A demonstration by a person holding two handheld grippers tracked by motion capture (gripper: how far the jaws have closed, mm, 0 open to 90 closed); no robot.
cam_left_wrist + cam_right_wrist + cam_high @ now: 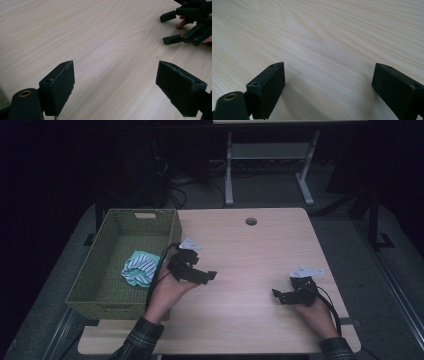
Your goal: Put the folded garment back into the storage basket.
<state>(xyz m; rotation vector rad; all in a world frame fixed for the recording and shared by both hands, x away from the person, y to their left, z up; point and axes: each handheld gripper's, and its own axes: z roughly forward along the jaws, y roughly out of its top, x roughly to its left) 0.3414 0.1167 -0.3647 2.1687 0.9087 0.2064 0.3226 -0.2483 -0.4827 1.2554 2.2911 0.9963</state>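
Observation:
My left gripper (209, 276) hovers over the table just right of the green woven basket (112, 225), jaws wide open with nothing between them (115, 85). It points toward the right side of the table. A striped white and teal cloth (140, 267) lies bunched inside the basket near its right wall. My right gripper (278, 295) rests low near the table's front right, open and empty (328, 87), pointing left. In the left gripper view the right gripper (172, 27) appears at the upper right with its jaws apart.
The light wooden table (250, 250) has a round cable hole (251, 221) near its far edge. The basket overhangs the table's left side. A white desk frame (270, 155) stands on the dark floor beyond.

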